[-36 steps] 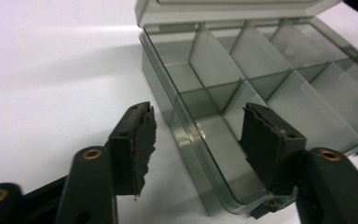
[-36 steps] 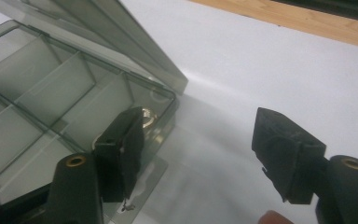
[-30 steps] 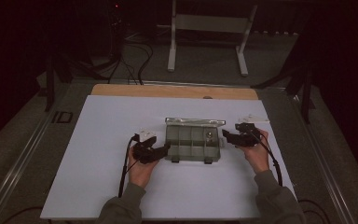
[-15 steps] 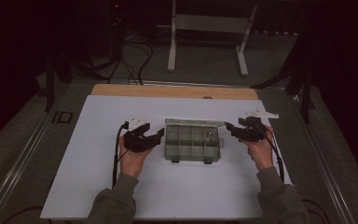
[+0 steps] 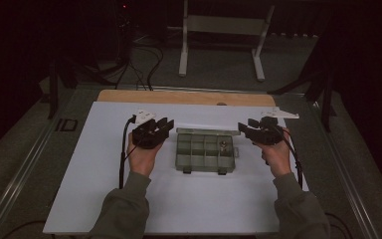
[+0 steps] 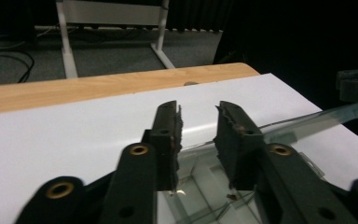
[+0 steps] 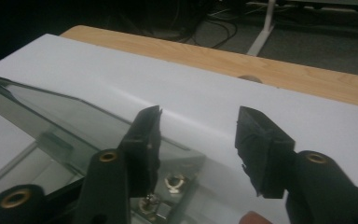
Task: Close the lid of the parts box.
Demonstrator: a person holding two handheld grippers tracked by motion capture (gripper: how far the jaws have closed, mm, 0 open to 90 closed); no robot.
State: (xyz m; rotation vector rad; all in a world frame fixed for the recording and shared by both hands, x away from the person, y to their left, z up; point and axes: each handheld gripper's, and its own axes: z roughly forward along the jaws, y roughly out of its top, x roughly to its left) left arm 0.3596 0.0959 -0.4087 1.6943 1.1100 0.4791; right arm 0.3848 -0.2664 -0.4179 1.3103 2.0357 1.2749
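High view: compartment box [image 5: 205, 150] between hand-held grippers bears no legible label.

A: Dim room, isn't it? Dark walls, grey carpet floor [image 5: 219, 59].

B: Yes. A white sheet [image 5: 104, 164] covers the desk, with a wooden strip [image 5: 179, 97] at its far edge. Beyond stand a pale metal frame [image 5: 224, 25] on 2 legs and black cables [image 5: 139, 55].

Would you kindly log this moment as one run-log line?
compartment box: on white mat, clear lid raised | left gripper: open, jaws just closing, nothing between | right gripper: open, jaws just closing, nothing between
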